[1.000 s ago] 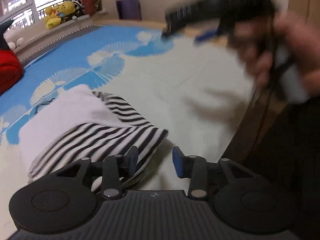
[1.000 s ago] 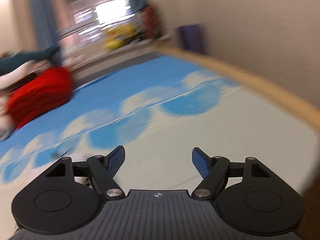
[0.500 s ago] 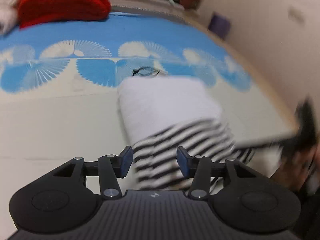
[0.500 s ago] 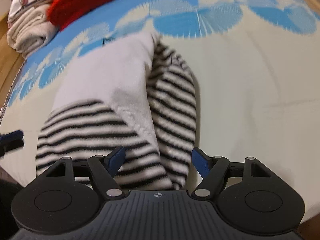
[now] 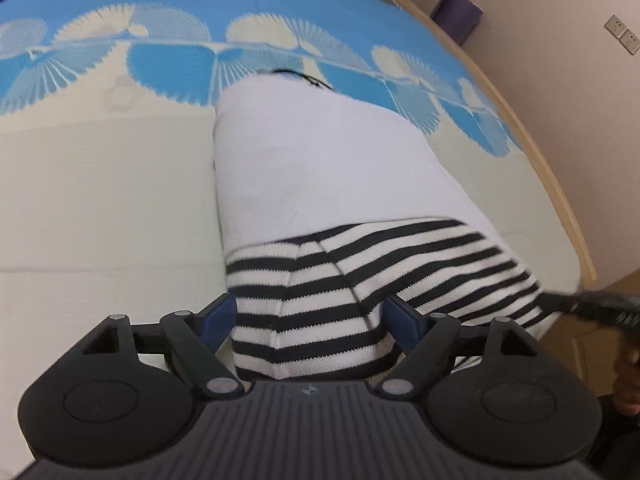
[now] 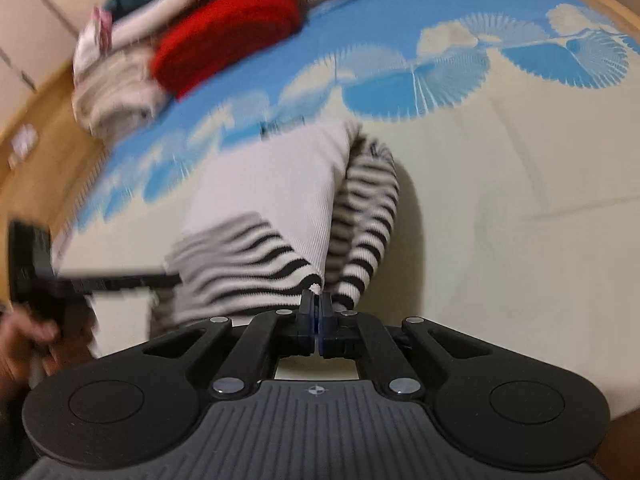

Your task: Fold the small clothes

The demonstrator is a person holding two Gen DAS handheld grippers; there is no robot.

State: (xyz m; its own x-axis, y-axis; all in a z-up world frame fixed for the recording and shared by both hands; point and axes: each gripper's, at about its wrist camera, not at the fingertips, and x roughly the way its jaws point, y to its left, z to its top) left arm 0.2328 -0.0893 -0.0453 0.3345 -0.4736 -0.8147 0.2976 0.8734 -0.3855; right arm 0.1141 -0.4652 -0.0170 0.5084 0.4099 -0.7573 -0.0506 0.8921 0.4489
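A small white garment with black-and-white striped hem and sleeve (image 5: 320, 168) lies on the bed sheet (image 5: 100, 200). My left gripper (image 5: 310, 316) hangs over the near striped hem. Its jaws are opening, with the striped fabric lying between them and not pinched. In the right wrist view the same garment (image 6: 260, 196) stretches away from me. My right gripper (image 6: 318, 300) is shut on the near corner of the striped hem. From the left wrist view that right gripper (image 5: 580, 306) shows as a blurred dark bar at the garment's right corner.
A red folded cloth (image 6: 228, 28) and a stack of folded clothes (image 6: 120, 92) lie at the far end of the bed. The wooden bed edge (image 5: 560, 208) runs along the right, with a purple box (image 5: 456, 16) by the wall. A hand (image 6: 24, 344) shows at the left.
The right gripper's jaws went from wide apart to shut at the striped hem corner. The left gripper swung over the near hem and its jaws spread wider.
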